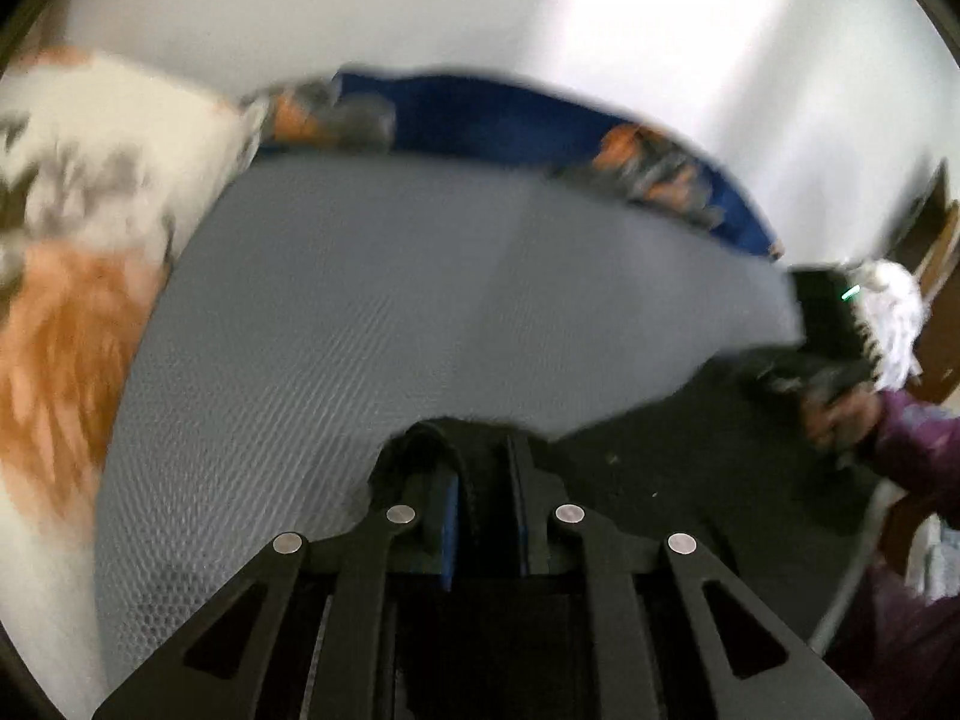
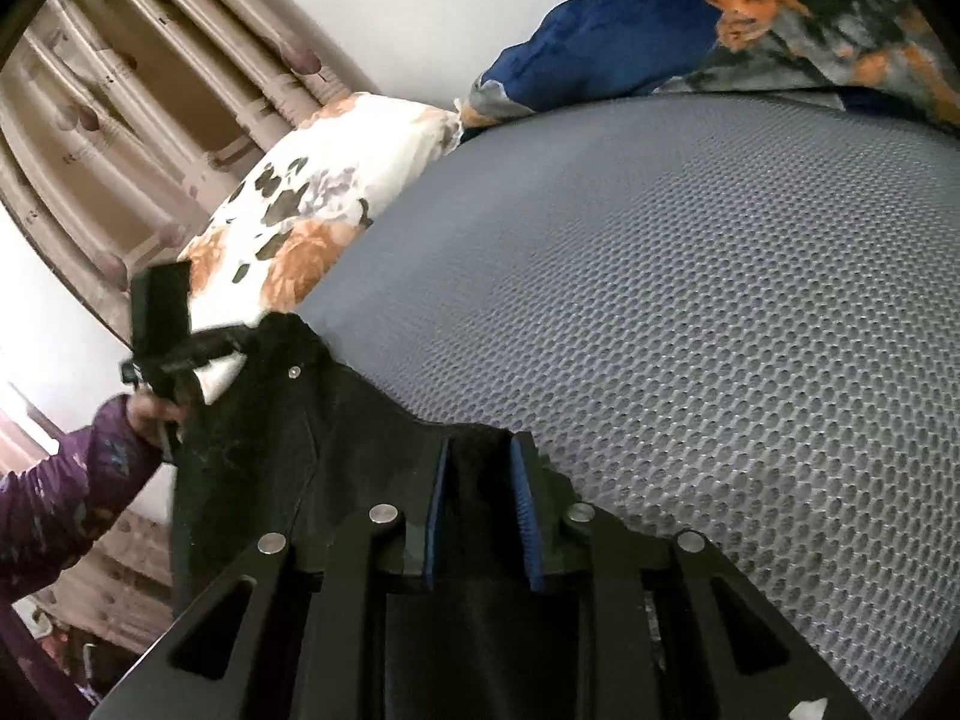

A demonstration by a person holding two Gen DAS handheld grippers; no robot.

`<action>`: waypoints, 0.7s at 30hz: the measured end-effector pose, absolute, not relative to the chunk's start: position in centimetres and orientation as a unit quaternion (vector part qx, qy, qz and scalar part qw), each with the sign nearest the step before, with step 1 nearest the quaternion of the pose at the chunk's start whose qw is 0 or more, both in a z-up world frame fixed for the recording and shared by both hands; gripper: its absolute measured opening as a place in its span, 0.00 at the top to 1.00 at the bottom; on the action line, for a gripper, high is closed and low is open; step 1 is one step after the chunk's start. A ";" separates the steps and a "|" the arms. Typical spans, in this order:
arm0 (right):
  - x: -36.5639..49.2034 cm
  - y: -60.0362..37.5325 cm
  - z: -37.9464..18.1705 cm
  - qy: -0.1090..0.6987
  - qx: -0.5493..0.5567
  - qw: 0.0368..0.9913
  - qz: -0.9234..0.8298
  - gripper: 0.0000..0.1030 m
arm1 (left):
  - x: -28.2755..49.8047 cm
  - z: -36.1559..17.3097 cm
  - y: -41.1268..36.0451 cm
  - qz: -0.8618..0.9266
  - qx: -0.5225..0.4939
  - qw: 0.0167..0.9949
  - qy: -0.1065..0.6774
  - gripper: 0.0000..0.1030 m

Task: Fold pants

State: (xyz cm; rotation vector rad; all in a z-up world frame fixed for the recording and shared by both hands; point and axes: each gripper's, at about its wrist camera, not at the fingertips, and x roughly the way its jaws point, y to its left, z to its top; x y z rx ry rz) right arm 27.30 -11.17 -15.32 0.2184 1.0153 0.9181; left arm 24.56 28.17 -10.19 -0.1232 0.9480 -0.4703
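The black pants hang stretched between my two grippers above a grey mesh mattress. My right gripper is shut on the waistband edge of the pants, black cloth filling the gap between its blue pads. My left gripper is shut on the other end of the pants, which stretch off to the right. In the right wrist view the left gripper shows at the left, held by a hand in a purple sleeve. In the left wrist view the right gripper shows at the right.
A white and orange floral pillow lies at the mattress's left side and a blue patterned pillow at its far end. Beige curtains hang behind. The mattress fills the left wrist view.
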 end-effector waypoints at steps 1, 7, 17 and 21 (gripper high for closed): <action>27.4 -11.1 -15.3 0.468 0.099 0.770 0.422 0.81 | 24.4 -11.0 28.7 -0.223 -0.069 0.860 0.454 0.85; 27.6 -10.8 -15.2 0.473 0.093 0.774 0.411 0.79 | 22.0 -12.4 30.2 -0.235 -0.070 0.878 0.411 0.83; 22.3 -10.9 -8.6 0.399 0.098 0.827 0.384 0.60 | 22.5 -13.4 31.1 -0.240 -0.115 0.869 0.417 0.78; 14.8 -0.9 -5.4 0.374 -0.062 0.773 0.509 0.47 | 22.4 -13.4 31.3 -0.234 -0.142 0.865 0.420 0.78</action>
